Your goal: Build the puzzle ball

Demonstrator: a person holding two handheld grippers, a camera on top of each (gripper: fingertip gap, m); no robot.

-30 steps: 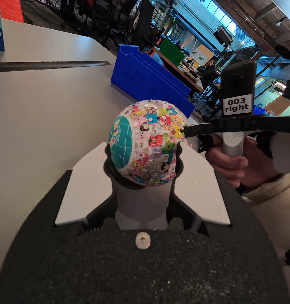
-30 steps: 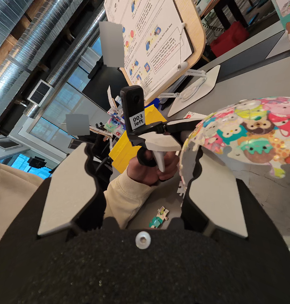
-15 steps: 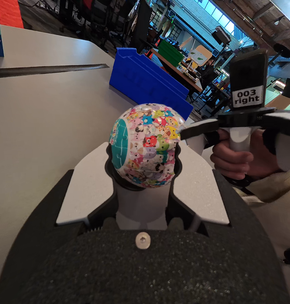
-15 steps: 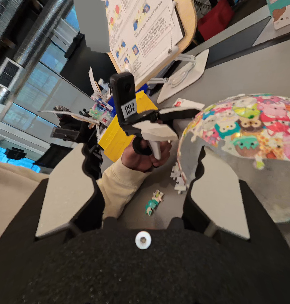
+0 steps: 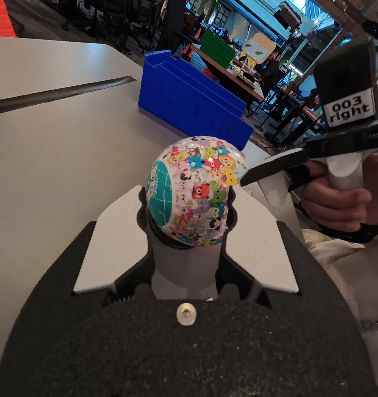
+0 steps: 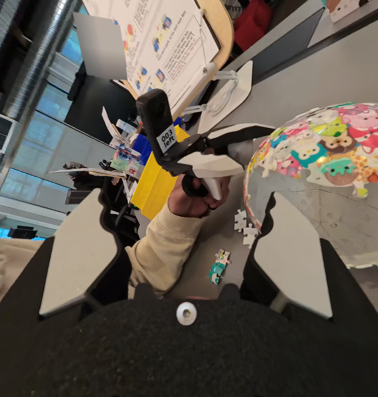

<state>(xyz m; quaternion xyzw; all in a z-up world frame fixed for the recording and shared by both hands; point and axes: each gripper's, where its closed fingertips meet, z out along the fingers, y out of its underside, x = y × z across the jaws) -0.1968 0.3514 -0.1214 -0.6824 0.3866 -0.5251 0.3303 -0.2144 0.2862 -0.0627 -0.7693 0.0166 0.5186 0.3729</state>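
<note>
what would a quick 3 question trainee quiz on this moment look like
1. True or false: the left gripper is shut on the puzzle ball.
2. What is between the fingers of the right gripper? A) a puzzle piece B) nothing C) the yellow bin
3. Fill in: the ball's missing section exposes its grey ____.

Key:
1. True; both fingers press its sides.
2. B; it is open, and the coloured piece and white pieces lie loose on the table.
3. Inside, seen in the right wrist view.
</note>
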